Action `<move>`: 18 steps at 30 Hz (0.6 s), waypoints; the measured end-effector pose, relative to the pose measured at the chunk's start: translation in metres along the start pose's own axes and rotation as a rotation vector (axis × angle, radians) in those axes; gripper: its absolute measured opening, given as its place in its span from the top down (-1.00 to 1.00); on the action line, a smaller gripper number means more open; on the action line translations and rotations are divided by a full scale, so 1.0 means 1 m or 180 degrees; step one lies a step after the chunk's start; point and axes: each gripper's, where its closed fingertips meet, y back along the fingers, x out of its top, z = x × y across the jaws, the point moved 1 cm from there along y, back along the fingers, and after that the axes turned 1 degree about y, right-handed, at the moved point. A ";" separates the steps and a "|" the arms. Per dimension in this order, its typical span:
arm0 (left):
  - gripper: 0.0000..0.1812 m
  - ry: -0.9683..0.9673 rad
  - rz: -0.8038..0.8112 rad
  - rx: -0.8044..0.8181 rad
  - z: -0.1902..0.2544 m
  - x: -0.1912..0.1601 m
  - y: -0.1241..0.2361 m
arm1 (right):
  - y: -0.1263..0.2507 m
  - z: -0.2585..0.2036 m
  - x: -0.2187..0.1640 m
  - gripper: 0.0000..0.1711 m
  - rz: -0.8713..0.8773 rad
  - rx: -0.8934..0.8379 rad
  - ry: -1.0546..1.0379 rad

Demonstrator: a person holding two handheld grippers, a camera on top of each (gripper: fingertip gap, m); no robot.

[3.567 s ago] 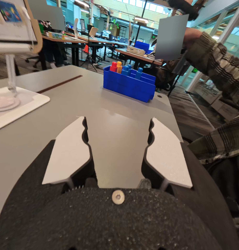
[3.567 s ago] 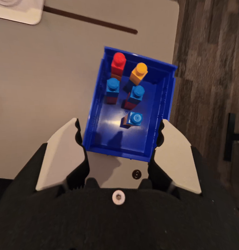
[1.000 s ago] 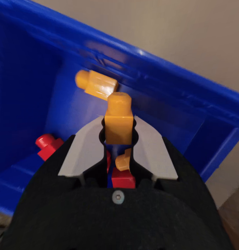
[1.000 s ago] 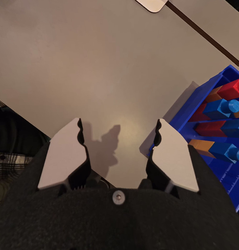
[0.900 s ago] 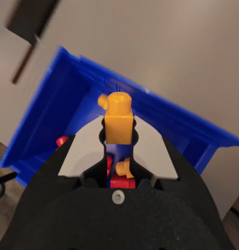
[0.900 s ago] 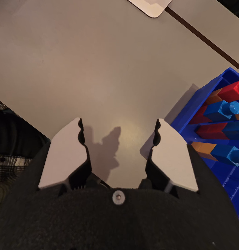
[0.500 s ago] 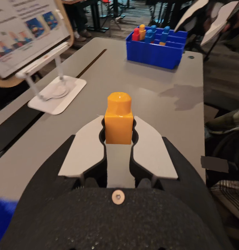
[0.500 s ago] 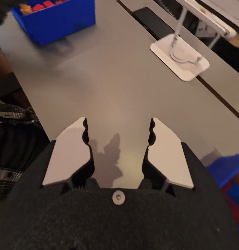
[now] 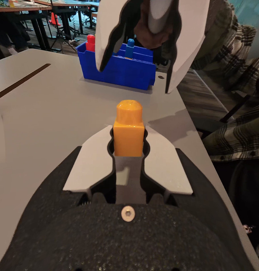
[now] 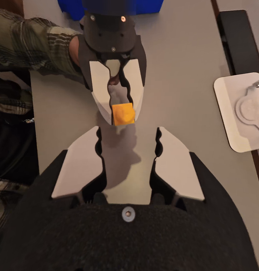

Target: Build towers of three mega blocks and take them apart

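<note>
My left gripper [image 9: 128,129] is shut on an orange mega block [image 9: 128,132], stud forward, just above the grey table [image 9: 52,110]. The right wrist view looks down on that gripper [image 10: 123,115] and the orange block [image 10: 123,114] between its tips. My right gripper [image 10: 128,129] is open and empty, hovering above and facing the left one. It shows in the left wrist view [image 9: 133,80] hanging over the block, fingers wide apart. A blue bin [image 9: 118,70] behind holds upright red [image 9: 90,44] and blue [image 9: 129,48] blocks.
A white stand base [image 10: 240,111] sits on the table at right in the right wrist view. A dark seam [image 9: 21,79] runs across the table. A person's plaid sleeve [image 10: 30,44] holds the left gripper. The table edge [image 9: 192,117] runs along the right. There is about 5 centimeters between the tips of the two grippers.
My left gripper carried the orange block out of a blue bin to over the table. My right gripper swung round from the other bin and now hovers above the left one, facing it.
</note>
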 end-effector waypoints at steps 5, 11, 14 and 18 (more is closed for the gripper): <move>0.61 -0.0066 -0.0074 -0.0076 0.003 -0.006 -0.009 | -0.017 -0.001 -0.004 0.40 -0.0147 0.0379 0.0053; 0.61 -0.0068 -0.0020 -0.0130 0.005 -0.004 -0.011 | -0.030 -0.011 -0.007 0.67 -0.0283 0.0844 0.0054; 0.61 -0.0049 -0.0050 -0.0093 0.004 -0.006 -0.009 | -0.029 -0.010 -0.009 0.67 -0.0444 0.0802 0.0187; 0.28 0.0005 -0.0345 0.0391 -0.013 -0.016 0.016 | -0.029 0.008 -0.029 0.67 -0.0899 0.0519 0.0325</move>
